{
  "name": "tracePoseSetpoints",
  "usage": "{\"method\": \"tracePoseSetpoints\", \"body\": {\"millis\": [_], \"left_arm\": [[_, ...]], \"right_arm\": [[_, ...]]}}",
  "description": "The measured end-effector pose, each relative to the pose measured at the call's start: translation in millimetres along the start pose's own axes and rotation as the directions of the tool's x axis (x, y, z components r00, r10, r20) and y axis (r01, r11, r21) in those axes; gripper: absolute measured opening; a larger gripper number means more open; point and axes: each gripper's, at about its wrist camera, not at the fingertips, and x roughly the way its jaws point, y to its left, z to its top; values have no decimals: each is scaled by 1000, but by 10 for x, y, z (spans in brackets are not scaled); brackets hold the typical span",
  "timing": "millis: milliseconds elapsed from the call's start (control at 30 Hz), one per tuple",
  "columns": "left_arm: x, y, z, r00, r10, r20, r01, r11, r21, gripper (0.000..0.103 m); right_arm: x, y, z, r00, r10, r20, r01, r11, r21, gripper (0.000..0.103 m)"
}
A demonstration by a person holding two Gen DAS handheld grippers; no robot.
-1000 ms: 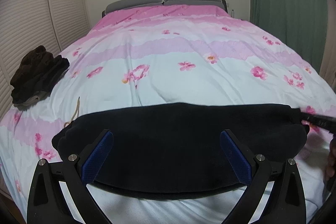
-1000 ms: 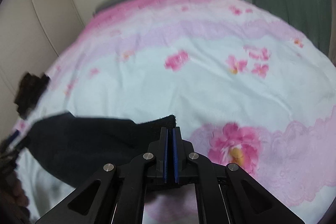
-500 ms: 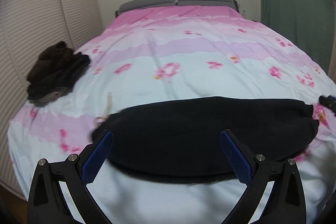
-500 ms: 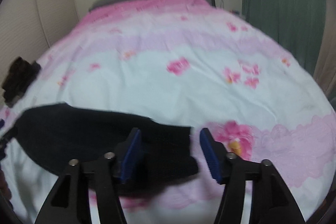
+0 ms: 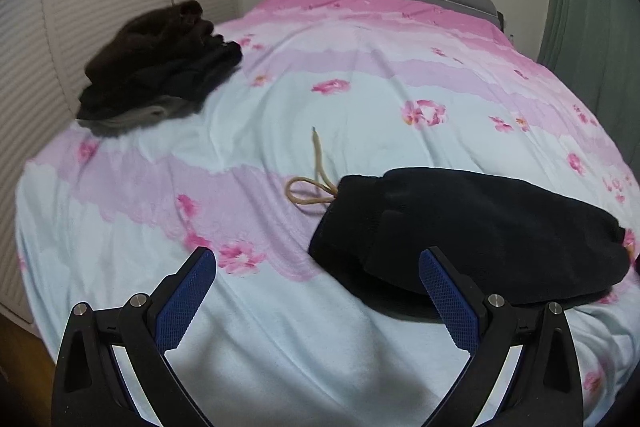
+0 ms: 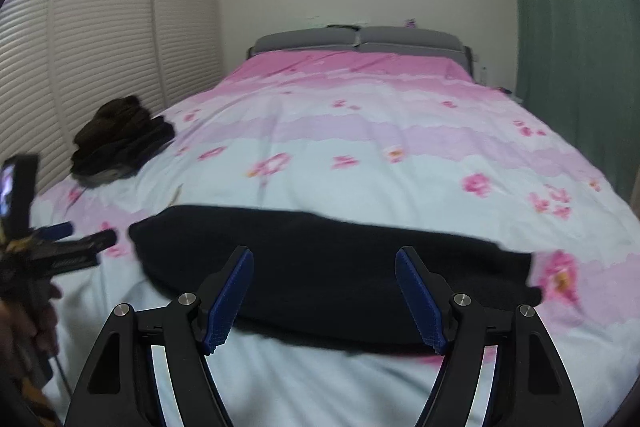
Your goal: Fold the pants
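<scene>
Black fleece-like pants (image 5: 476, 231) are lying in a folded bundle across the near part of the bed (image 5: 360, 99), on the pink floral cover. We are holding both grippers short of the bundle and gripping nothing. The left gripper (image 5: 316, 301) is hovering with jaws spread wide over bare cover, the bundle lying just beyond its right pad. The right gripper (image 6: 324, 297) is hovering with jaws also wide, pointed at the middle of the bundle's near edge.

A tan drawstring (image 5: 312, 183) is trailing in a loop from the left end of the bundle, marking the waistband end. A dark clothes pile (image 5: 160, 67) is sitting well apart, at the far left edge of the bed.

Handling judgement: we are treating the fabric as soft, thick, light and limp. It is likely to sag and unfold if lifted by one point only. Slippage appears unlikely, given the textured pads and the fuzzy nap.

Grip guidance: we are advising a hold through all layers at the two ends of the near edge, one gripper per end. We are advising against pinching the drawstring, since it could pull through the waistband.
</scene>
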Motion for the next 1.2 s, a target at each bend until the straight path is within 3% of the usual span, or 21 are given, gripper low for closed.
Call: {"method": "tracePoseSetpoints", "body": {"millis": [200, 267, 467, 533, 633, 733, 900, 1100, 1167, 1200], "left_arm": [[148, -192, 45, 998, -67, 7, 67, 997, 42, 103], [284, -231, 39, 996, -89, -21, 89, 996, 31, 97], [615, -292, -71, 979, -172, -112, 169, 985, -41, 68], [675, -300, -91, 974, -193, -121, 188, 981, -51, 48], [622, -279, -108, 975, -200, -101, 195, 979, -58, 33], [476, -256, -94, 980, -184, -73, 183, 983, -26, 25], [564, -267, -211, 984, -147, -105, 150, 988, 23, 24], [621, -296, -336, 990, -111, -84, 115, 992, 44, 26], [582, -312, -306, 995, -67, -80, 71, 996, 51, 39], [555, -318, -293, 997, -16, -70, 20, 998, 60, 64]], "right_arm": [[9, 208, -104, 999, 8, -46, -9, 1000, -22, 74], [30, 177, -114, 998, 2, -57, -3, 1000, -16, 74], [51, 54, -106, 997, -18, -74, 20, 999, 28, 74], [66, 29, -121, 997, -16, -81, 19, 999, 38, 74], [108, 25, -145, 995, -14, -99, 18, 999, 44, 74], [92, 18, -152, 995, -7, -99, 12, 998, 56, 74], [42, -11, -134, 997, -11, -77, 15, 999, 52, 74], [110, -59, -180, 994, -20, -103, 27, 997, 65, 74], [107, -64, -192, 994, -24, -108, 30, 998, 57, 74], [108, -66, -194, 994, -25, -111, 31, 998, 53, 74]]}}
